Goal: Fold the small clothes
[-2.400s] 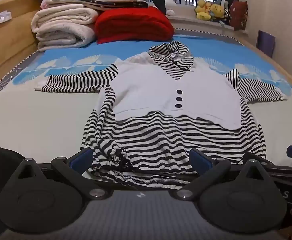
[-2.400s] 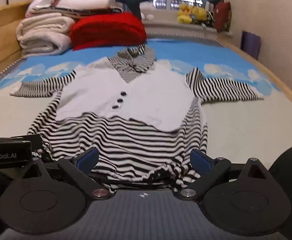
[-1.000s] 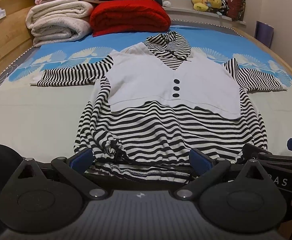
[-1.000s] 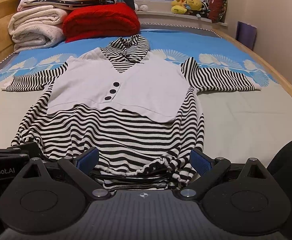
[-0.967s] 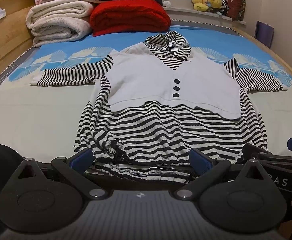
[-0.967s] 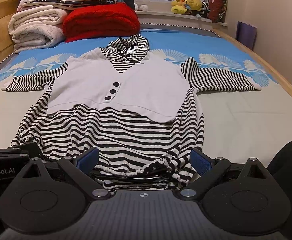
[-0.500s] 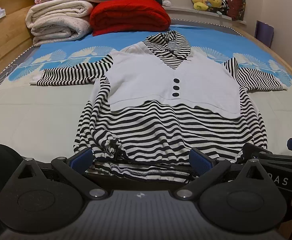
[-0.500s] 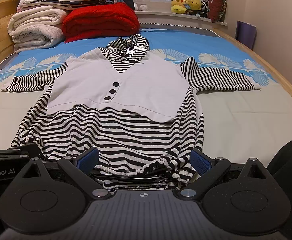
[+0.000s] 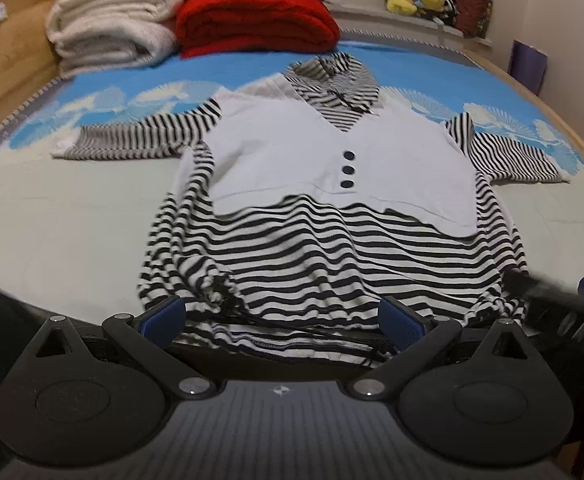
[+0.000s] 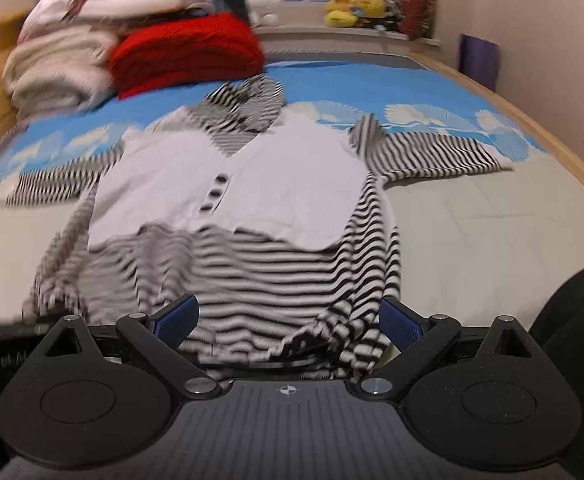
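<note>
since the striped top lies flat on the bed, collar away from us, we hold the left gripper and right gripper spread wide at its near hem, one per corner.

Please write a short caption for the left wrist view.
Open left gripper at the hem of a striped top spread on the bed.

Soft striped knit top, fluffy red blanket, smooth wooden bed frame, matt black plastic tongs
</note>
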Demonstrator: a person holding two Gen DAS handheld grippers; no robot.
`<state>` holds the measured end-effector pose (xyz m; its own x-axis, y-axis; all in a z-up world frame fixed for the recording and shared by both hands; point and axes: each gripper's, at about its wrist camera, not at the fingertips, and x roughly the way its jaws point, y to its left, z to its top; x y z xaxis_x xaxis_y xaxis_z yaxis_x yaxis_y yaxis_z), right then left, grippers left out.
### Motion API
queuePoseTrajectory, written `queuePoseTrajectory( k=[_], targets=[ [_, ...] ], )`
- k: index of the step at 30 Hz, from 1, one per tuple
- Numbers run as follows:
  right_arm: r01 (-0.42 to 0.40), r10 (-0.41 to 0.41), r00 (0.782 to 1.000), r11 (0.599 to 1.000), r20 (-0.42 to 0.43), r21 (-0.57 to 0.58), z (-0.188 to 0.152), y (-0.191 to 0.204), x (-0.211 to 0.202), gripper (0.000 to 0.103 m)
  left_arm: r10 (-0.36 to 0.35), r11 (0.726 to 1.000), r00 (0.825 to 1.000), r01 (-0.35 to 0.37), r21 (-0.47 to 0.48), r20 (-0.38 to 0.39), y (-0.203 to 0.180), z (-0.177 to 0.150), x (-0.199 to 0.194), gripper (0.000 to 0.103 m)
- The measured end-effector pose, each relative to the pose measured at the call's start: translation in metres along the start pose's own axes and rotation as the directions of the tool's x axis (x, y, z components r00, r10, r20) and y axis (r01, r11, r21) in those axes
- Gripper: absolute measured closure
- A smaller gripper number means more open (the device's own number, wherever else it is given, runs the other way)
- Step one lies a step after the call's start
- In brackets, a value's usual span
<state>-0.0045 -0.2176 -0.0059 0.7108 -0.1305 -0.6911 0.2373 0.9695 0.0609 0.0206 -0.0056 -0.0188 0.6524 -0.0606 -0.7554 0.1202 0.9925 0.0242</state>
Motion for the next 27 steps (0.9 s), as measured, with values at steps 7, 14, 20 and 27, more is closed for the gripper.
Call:
queuePoseTrajectory(
  k=[7,14,20,27],
  targets=[
    [0.088,-0.095,0.993,0.992,0.074,0.092,0.06,-0.057,0.029,0.018,0.058,0.995,0.998,-0.059,0.075,0.022,0.027,0.057,0.049,0.001],
    [0.173,-0.169,0.984,0.983,-0.059,0.065,0.076,-0.105,0.105,0.019,0.15,0.983,0.965,-0.169,-0.073,-0.214,0.087,0.072,0.145,0.001],
    [0.206,-0.119,0.941,0.945,-0.318,0.256,0.04,-0.131,0.156,0.019,0.109,0.955,0.936,-0.192,-0.226,-0.334,0.108,0.063,0.183,0.001],
    [0.212,-0.092,0.906,0.943,-0.413,0.255,0.026,-0.117,0.179,0.024,0.096,0.953,0.922,-0.194,-0.234,-0.376,0.108,0.052,0.194,0.007]
  ],
)
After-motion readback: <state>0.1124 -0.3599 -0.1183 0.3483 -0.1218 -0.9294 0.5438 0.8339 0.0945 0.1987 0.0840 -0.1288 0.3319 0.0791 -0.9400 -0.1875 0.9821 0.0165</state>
